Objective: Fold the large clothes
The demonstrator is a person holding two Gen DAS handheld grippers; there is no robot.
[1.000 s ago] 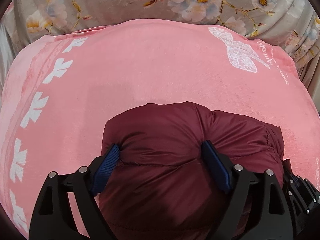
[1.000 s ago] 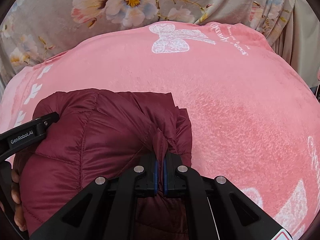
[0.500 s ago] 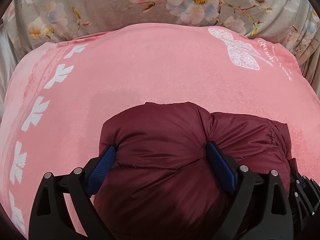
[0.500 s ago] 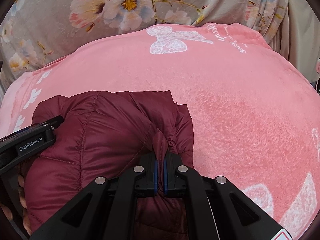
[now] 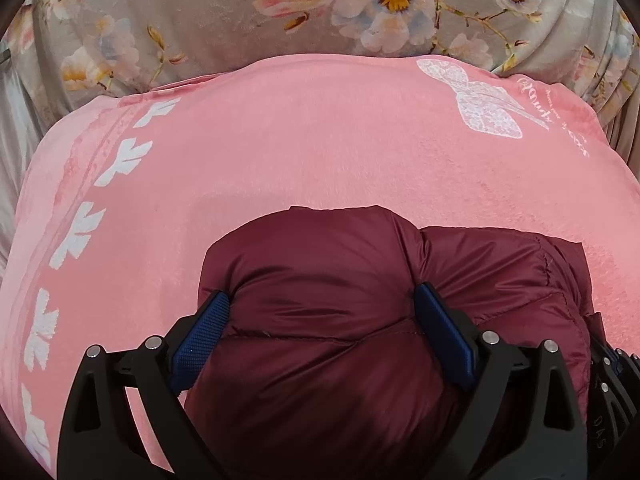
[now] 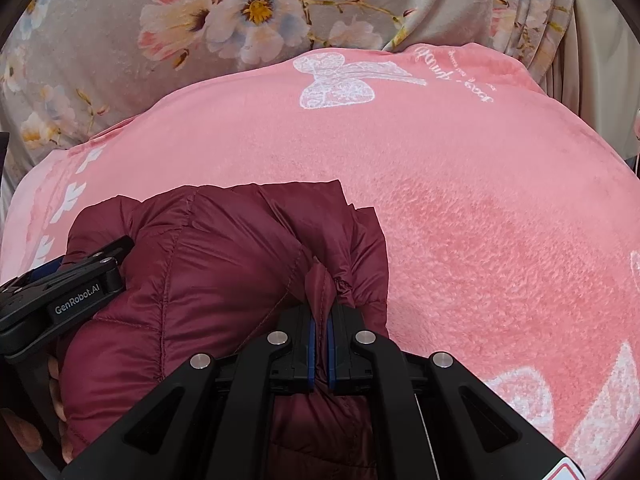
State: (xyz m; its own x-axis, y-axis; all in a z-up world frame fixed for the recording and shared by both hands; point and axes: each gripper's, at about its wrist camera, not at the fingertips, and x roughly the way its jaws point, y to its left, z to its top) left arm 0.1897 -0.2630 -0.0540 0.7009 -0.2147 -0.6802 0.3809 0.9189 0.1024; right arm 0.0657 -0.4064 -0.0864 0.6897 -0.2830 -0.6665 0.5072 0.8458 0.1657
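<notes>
Lying bundled on a pink plush blanket (image 5: 320, 152) with white leaf and bow prints, the dark maroon quilted puffer jacket (image 5: 320, 360) sits at the near edge of both views, folded into a thick, rounded heap. The left gripper (image 5: 322, 312) straddles the puffy bulk, its jaws spread very wide, with the blue ribbed pads (image 5: 202, 332) resting against the two sides of the padded fabric; whether they press on it or merely touch cannot be told. The right gripper (image 6: 320, 344) has its jaws pressed nearly together, pinching a thin raised fold of the jacket's right-hand edge between the blue pads. In the right wrist view the left gripper's black body appears at the jacket's left side, with fingers of the person's hand (image 6: 56, 392) behind it. Beyond the blanket hangs a grey flowered cloth (image 6: 200, 20).
</notes>
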